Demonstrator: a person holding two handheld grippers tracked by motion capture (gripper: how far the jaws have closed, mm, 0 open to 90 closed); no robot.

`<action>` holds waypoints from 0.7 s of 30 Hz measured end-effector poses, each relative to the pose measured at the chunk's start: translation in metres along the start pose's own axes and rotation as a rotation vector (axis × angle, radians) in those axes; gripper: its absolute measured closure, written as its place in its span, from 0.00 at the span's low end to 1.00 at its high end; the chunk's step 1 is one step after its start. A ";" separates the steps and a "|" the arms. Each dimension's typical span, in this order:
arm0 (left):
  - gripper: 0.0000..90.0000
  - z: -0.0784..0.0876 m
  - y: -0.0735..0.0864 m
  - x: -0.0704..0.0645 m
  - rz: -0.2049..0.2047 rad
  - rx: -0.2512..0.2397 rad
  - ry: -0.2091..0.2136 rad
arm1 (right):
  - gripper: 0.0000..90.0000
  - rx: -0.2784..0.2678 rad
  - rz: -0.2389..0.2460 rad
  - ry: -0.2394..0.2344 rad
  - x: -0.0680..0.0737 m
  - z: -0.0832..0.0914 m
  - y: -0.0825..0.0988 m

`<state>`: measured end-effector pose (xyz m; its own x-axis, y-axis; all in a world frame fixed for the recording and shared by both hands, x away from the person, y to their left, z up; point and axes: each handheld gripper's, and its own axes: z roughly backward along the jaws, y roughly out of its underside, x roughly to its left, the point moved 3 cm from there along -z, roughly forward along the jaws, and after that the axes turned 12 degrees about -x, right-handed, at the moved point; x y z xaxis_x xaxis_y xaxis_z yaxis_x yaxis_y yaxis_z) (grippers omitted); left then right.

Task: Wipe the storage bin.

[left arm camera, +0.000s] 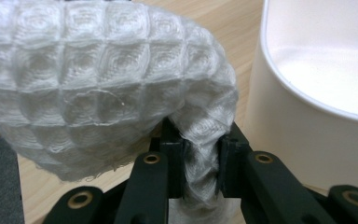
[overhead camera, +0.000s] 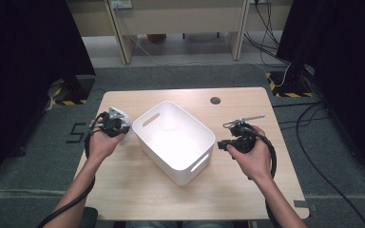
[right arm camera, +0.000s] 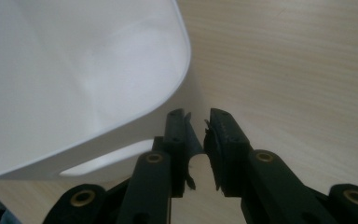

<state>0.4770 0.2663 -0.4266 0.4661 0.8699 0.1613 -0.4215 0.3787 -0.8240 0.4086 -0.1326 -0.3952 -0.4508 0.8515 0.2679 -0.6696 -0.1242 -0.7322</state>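
White waffle-weave cloth (left arm camera: 98, 88) hangs bunched from the left tongs (left arm camera: 200, 154), clamped on a twisted fold, just beside the white plastic bin (left arm camera: 317, 93) on the wooden worktop (overhead camera: 123, 190). It looks soft, light and floppy; a gathered fold grips best. The right tongs (right arm camera: 198, 135) stand slightly apart, empty, near the bin's handle slot.

White waffle-weave cloth (left arm camera: 98, 84); plain white bin (overhead camera: 176, 140); pale wood-grain table (overhead camera: 247, 190).

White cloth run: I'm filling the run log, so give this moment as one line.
left gripper: shut on white cloth | right gripper: empty | white bin: empty
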 end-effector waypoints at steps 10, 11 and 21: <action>0.85 -0.007 -0.002 -0.003 -0.019 -0.010 0.028 | 0.82 0.011 0.059 -0.048 0.019 -0.009 0.014; 0.85 -0.008 -0.003 -0.003 -0.022 -0.010 0.029 | 0.83 0.015 0.068 -0.053 0.021 -0.010 0.015; 0.85 -0.009 -0.008 -0.005 -0.063 -0.026 0.055 | 0.89 0.017 0.107 -0.059 0.027 -0.014 0.016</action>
<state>0.4853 0.2559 -0.4254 0.5335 0.8256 0.1837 -0.3697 0.4229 -0.8273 0.3935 -0.1050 -0.4085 -0.5534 0.8018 0.2256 -0.6255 -0.2213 -0.7482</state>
